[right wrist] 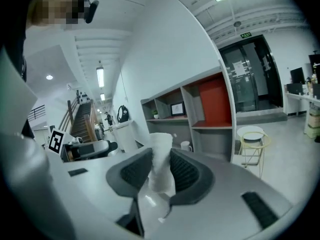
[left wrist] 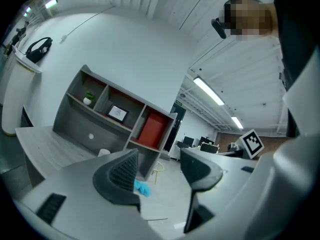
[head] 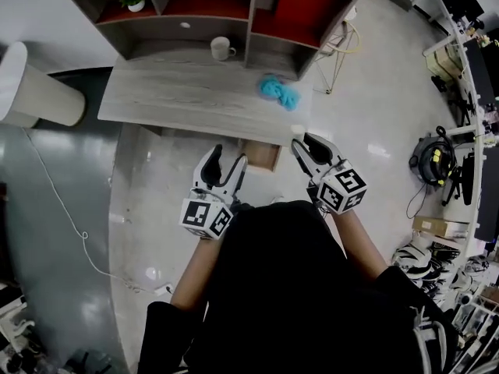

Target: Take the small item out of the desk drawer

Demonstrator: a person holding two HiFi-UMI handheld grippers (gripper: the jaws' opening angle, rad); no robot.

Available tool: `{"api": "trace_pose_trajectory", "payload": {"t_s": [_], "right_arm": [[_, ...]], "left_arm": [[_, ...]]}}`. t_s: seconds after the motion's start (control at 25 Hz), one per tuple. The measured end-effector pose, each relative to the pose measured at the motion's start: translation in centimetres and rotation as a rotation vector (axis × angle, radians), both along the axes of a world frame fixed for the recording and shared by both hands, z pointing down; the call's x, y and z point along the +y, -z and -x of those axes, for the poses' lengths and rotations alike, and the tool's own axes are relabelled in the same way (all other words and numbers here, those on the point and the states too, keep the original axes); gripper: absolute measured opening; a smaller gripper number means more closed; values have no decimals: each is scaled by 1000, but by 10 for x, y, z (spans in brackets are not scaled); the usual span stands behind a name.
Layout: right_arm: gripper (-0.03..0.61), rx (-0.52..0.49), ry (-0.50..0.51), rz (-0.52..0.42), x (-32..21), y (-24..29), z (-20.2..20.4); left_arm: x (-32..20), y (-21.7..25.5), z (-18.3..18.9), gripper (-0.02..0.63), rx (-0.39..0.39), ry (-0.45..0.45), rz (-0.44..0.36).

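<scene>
Right gripper (right wrist: 160,170) clamped on the small white item (right wrist: 160,143) — wedged between pads, top past the tips. Left gripper (left wrist: 159,165) parted, empty. Judgement: even squeeze, lift clear of drawer (head: 261,156) — no tilting.

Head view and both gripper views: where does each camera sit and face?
Head view: on the person's head, facing steeply down at the desk; shows both arms, left gripper, right gripper.
Left gripper view: on the left gripper, looking along its open, empty jaws toward the shelf unit.
Right gripper view: on the right gripper, looking along jaws shut on a small white item.
All three share the shelf unit and white mug.
</scene>
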State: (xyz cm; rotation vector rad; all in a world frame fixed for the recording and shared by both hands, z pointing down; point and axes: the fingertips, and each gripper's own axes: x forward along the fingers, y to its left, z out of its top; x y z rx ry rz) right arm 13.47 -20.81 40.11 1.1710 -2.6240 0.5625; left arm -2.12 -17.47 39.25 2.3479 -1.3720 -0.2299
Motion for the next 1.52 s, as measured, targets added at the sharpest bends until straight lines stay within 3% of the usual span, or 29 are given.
{"api": "trace_pose_trajectory", "payload": {"t_s": [0.16, 0.36, 0.48, 0.64, 0.72, 0.84, 1.0, 1.52], "right_arm": [[117, -44, -41, -41, 9, 22, -34], [117, -60, -71, -86, 29, 36, -67], [117, -73, -76, -93, 46, 33, -82], [117, -53, -59, -103, 67, 28, -97], [117, -48, -44, -102, 75, 24, -101], [115, -21, -26, -100, 83, 17, -106], [115, -23, -13, -103, 85, 15, -108], [114, -4, -16, -188, 89, 26, -121]], "left_arm": [[4, 18, -36, 259, 12, -33, -33], [19, 20, -76, 251, -27, -47, -33], [34, 18, -87, 169, -53, 3, -44], [59, 8, -101, 106, -71, 32, -11], [69, 2, -102, 55, -122, 77, 14], [82, -5, -98, 32, -174, 153, 36], [91, 4, -94, 20, -190, 206, -8], [91, 5, -101, 20, -191, 222, -18]]}}
